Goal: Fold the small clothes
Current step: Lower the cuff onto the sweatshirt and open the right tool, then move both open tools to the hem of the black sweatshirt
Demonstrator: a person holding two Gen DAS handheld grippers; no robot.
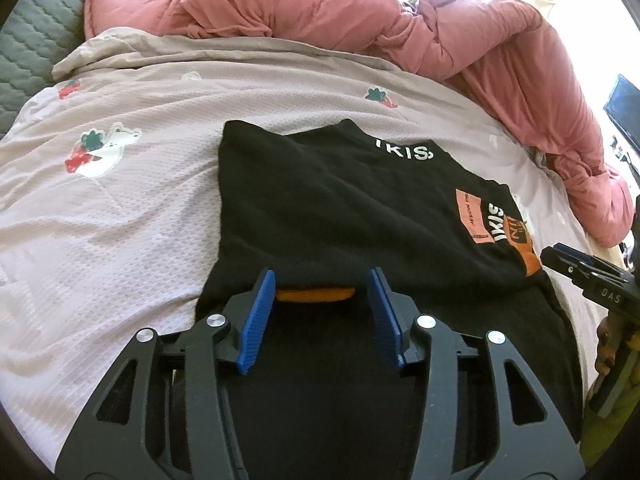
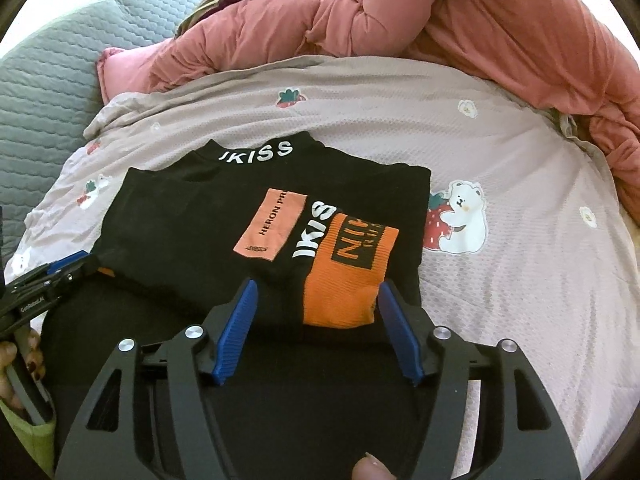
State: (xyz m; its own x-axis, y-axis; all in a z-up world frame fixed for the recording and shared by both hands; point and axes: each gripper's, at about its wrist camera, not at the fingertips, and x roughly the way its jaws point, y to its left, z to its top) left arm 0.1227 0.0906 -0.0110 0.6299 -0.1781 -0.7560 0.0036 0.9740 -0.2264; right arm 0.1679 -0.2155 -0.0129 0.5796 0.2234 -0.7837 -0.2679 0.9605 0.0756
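A small black top [image 1: 360, 208] with white "JKISS" lettering and orange patches lies partly folded on the pale pink bedsheet [image 1: 120, 208]. In the right wrist view the top [image 2: 192, 232] shows its orange cuff [image 2: 344, 280] folded across the front. My left gripper [image 1: 322, 280] is open over the top's near left edge, with an orange bit of fabric [image 1: 316, 294] between its blue fingers. My right gripper [image 2: 316, 292] is open over the near right edge, straddling the orange cuff. Each gripper also shows in the other's view, the right gripper [image 1: 576, 268] and the left gripper [image 2: 60, 272].
A crumpled pink quilt [image 1: 360, 12] is piled along the far side and right of the bed. A grey quilted mattress cover [image 1: 36, 40] lies at the far left. The sheet carries bear and strawberry prints [image 2: 456, 216].
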